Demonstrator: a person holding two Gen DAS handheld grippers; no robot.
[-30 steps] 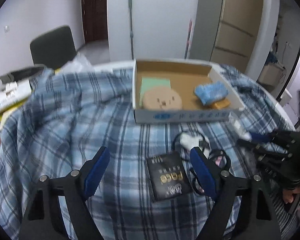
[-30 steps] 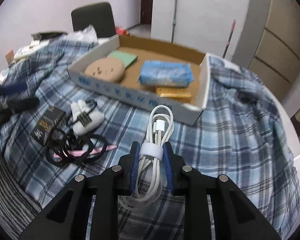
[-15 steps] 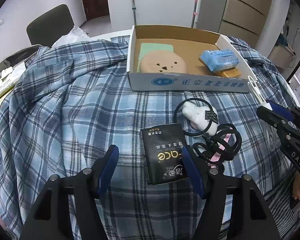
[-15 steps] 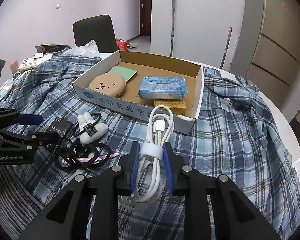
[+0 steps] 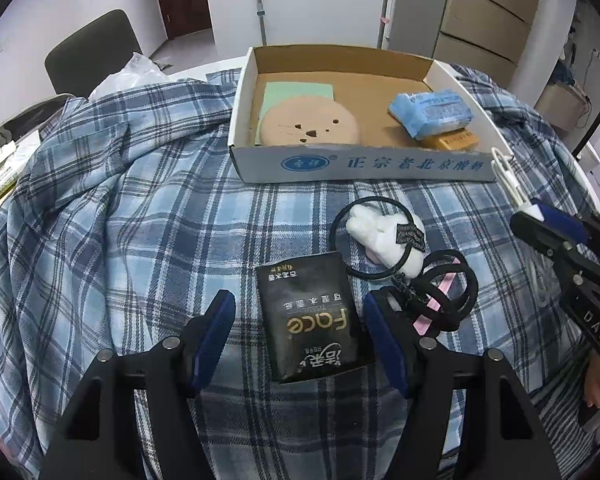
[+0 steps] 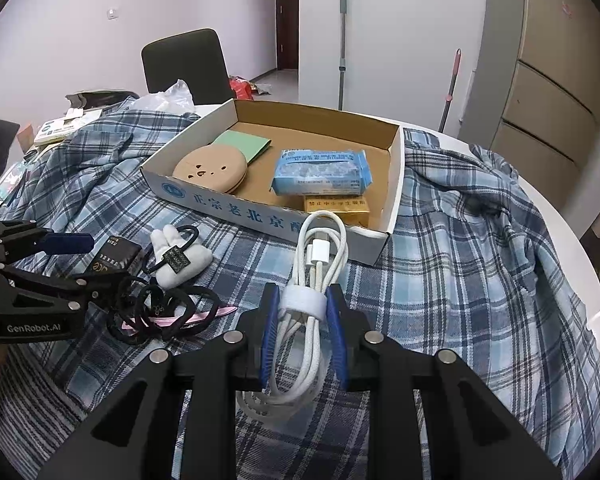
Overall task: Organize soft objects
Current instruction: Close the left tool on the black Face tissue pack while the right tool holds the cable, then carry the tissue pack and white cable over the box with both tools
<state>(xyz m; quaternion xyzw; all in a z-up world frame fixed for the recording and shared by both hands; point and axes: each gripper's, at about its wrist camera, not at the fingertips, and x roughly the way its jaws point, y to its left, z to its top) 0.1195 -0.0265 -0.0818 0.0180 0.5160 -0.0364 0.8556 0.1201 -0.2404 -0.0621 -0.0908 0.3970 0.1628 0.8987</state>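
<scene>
My left gripper point(image 5: 298, 312) is open, its blue pads on either side of a black tissue pack point(image 5: 310, 320) lying on the plaid cloth. My right gripper point(image 6: 303, 312) is shut on a coiled white cable point(image 6: 314, 276), held above the cloth just short of the cardboard box point(image 6: 260, 218). The box holds a round tan pouch point(image 6: 210, 168), a green card point(image 6: 242, 144), a blue tissue pack point(image 6: 320, 172) and a yellow box point(image 6: 336, 204). A white plush hair tie point(image 5: 384, 236) and black hair ties with a pink clip point(image 5: 440, 292) lie right of the black pack.
A blue plaid shirt point(image 5: 120, 200) covers the round white table point(image 6: 560, 208). A dark chair point(image 6: 184, 64) stands behind, with papers point(image 6: 60, 128) and a plastic bag point(image 6: 168, 98) at the far left. Mops lean on the wall by wooden drawers point(image 6: 552, 80).
My left gripper has moved forward and down, so the black tissue pack now lies between its open pads. My right gripper has kept the cable and edged closer to the box.
</scene>
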